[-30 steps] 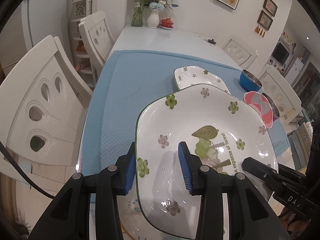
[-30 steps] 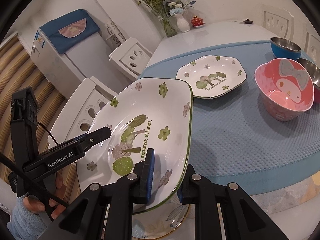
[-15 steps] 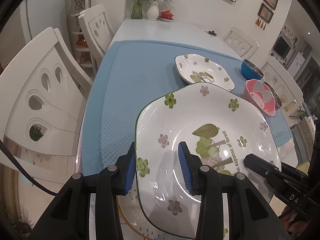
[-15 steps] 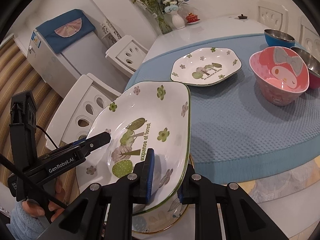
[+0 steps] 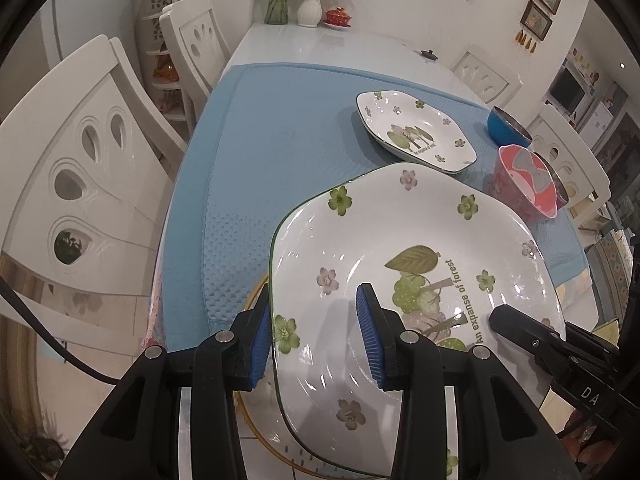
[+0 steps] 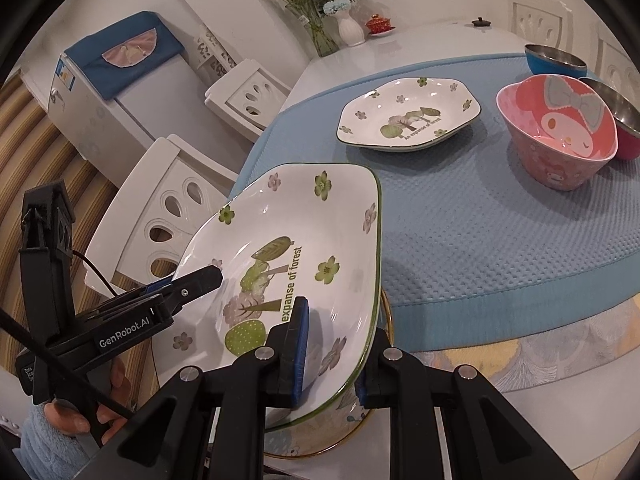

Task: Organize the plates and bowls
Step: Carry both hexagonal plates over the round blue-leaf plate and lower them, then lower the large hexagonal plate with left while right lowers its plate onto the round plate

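A: Both tongs clamp one plate (image 5: 416, 280) — left tongs (image 5: 316, 340) and right tongs (image 6: 332, 352) on opposite rims?

B: Yes; held tilted over the counter's (image 6: 500, 248) near edge, seemingly above a gold-rimmed plate (image 6: 340, 436).

White chairs (image 5: 92, 168), framed pictures (image 5: 542, 4), white walls (image 5: 400, 4)
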Tool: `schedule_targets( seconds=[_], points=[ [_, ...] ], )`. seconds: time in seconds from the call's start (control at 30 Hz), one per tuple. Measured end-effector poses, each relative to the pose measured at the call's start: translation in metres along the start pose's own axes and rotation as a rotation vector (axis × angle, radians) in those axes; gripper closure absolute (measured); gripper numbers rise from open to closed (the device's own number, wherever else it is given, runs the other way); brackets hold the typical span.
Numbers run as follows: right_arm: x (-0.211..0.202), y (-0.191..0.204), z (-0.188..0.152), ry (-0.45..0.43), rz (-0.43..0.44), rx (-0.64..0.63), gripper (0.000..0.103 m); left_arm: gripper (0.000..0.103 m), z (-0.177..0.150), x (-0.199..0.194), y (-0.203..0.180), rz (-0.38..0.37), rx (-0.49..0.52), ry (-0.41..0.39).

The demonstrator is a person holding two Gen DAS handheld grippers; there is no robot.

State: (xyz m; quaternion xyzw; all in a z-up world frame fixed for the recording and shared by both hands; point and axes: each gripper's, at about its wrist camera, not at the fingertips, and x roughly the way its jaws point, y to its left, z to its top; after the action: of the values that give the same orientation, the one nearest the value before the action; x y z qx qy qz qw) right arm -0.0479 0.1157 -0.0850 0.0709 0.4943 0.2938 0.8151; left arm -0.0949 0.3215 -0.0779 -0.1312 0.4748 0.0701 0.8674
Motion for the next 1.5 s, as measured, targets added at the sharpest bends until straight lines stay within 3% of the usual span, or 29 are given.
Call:
schedule_targets(
  seconds=[1.5],
  points=[
    [0.029, -0.005, -0.017, 0.110, 0.013, 0.036, 0.085, 0.067, -0.023, 0.020, 0.009, 0.040, -0.027, 0.123]
  ],
)
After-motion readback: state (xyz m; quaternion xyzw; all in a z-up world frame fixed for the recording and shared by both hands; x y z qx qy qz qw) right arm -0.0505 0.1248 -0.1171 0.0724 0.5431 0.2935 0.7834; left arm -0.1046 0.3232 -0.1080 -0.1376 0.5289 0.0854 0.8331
